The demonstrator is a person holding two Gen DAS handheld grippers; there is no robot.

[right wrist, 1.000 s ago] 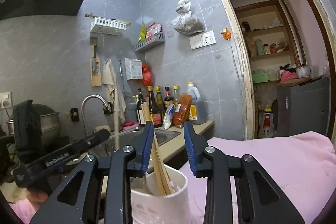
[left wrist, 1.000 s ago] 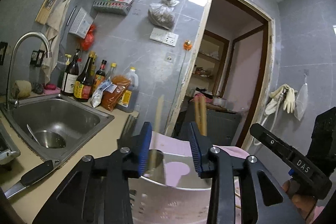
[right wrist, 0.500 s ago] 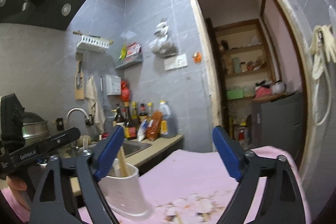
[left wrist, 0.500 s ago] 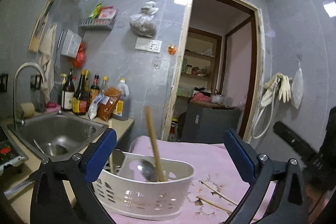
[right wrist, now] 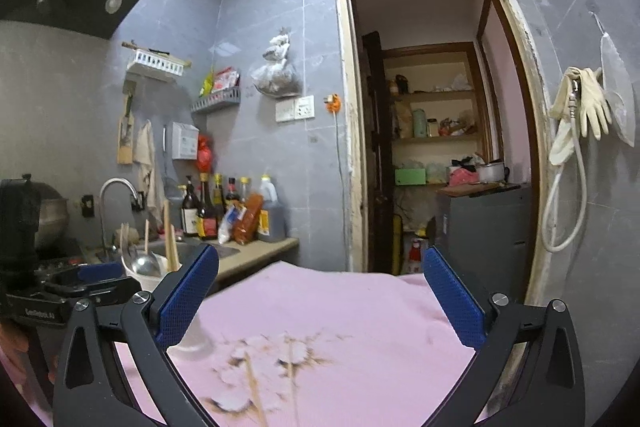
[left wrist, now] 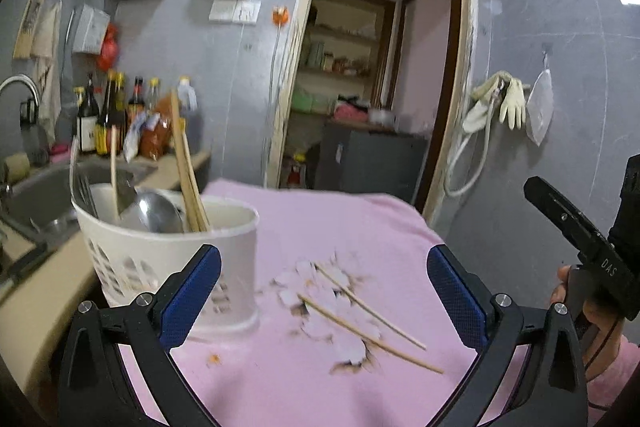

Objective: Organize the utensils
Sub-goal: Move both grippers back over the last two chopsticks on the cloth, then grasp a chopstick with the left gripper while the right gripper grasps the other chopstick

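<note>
A white perforated utensil holder (left wrist: pixel 172 259) stands on the pink cloth (left wrist: pixel 328 211) at the left, holding wooden chopsticks (left wrist: pixel 186 171), a metal spoon (left wrist: pixel 158 211) and a fork. Two loose chopsticks (left wrist: pixel 368 319) lie on the cloth's flower print. My left gripper (left wrist: pixel 322 253) is open just short of them, the holder beside its left finger, nothing gripped. My right gripper (right wrist: pixel 320 253) has its jaws opening wide over the cloth, with nothing pressed between them. In the right wrist view the loose chopsticks (right wrist: pixel 256 387) are blurred low down, and the holder (right wrist: pixel 148 271) shows past the left finger.
A counter with a steel sink (left wrist: pixel 36 199) and sauce bottles (left wrist: pixel 108 115) runs along the left wall. A doorway (left wrist: pixel 360 87) opens behind the table, with a grey cabinet (left wrist: pixel 372 163) inside. Gloves (left wrist: pixel 508 103) hang on the right wall. A hand (left wrist: pixel 592 311) holds the other gripper at right.
Both grippers were nearly shut around chopsticks over the holder; they let them drop in, opened wide and drew back to the right. The loose chopsticks on the cloth have come into view.
</note>
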